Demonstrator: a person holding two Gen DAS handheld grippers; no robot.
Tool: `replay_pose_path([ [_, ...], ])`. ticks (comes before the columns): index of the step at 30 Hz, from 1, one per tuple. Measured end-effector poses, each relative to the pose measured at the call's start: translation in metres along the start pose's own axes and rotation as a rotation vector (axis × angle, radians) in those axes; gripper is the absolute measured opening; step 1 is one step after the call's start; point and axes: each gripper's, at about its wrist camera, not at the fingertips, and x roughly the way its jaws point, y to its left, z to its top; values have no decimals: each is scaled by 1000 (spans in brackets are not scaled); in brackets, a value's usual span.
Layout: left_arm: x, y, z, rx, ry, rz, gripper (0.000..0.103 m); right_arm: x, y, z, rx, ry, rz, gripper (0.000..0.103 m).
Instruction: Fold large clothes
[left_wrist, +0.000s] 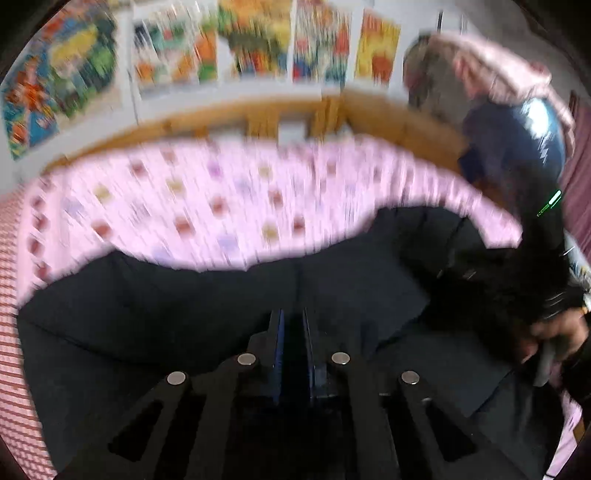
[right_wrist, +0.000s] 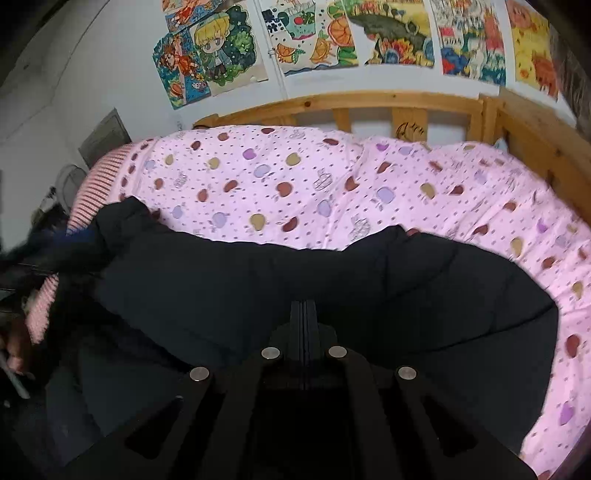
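A large black padded garment lies spread on a pink apple-print bedsheet; it also fills the lower half of the right wrist view. My left gripper sits over the garment with a narrow gap between its fingers, and dark cloth seems to lie in the gap; the view is motion-blurred. My right gripper has its fingers pressed together over the garment's middle; whether cloth is pinched between them is hidden. The other hand and gripper show at the right edge of the left view.
A wooden bed rail runs along the far side and right of the bed. Colourful drawings hang on the white wall. Clothes and a blue ball stand at the far right. A striped sheet edge is at the left.
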Motion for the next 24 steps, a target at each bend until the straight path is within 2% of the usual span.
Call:
replay_pose_path([
  [3,22,6,-14,-2,44,-25,5,10,3,-2,-10,61,47,1],
  [6,38,16,-23,-42,71,-53,3,34,10,-10,-62,158,16,1],
  [10,53,18,-28,-52,93,-36,4,61,8,-19,-45,212,20,1],
  [12,54,12,-32,-28,74,-11,4,71,8,-23,-42,219,15,1],
  [16,37,6,-43,-7,-21,1,4,68,13,-32,-43,156,8,1],
  [21,31,8,-49,9,-60,21,4,32,15,-42,-7,-31,91,1],
  [24,31,8,-50,14,-64,22,4,28,25,-35,-45,-29,117,1],
])
